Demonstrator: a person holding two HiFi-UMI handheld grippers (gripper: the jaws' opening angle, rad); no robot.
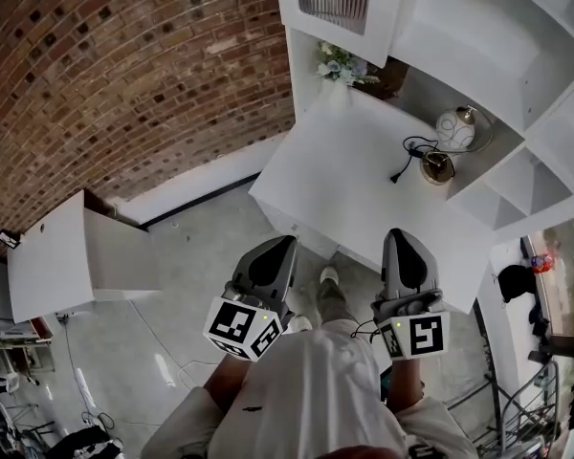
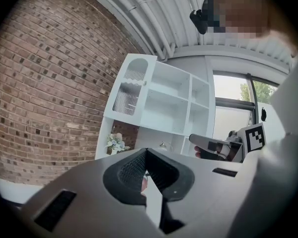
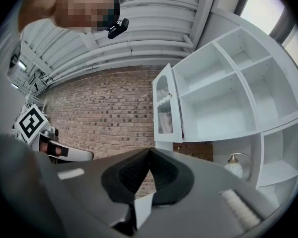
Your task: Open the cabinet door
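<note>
Red-brown brick wall (image 1: pixel 124 75) at left, white skirting (image 1: pixel 215 175) along base. Pale grey floor (image 1: pixel 196 242), smooth, some shine. White desk (image 1: pixel 330 185) against wall; white shelf unit (image 1: pixel 478 27) above it, compartments mostly bare. On desk: small flower bunch (image 1: pixel 340 63) in corner, round white lamp (image 1: pixel 454 129) on brass base, black cable (image 1: pixel 408 153). Low white box-like unit (image 1: pixel 48 261) apart at left. Ribbed white ceiling (image 3: pixel 154 33). Window (image 2: pixel 229 90) beside shelves, daylight, green tree outside.
</note>
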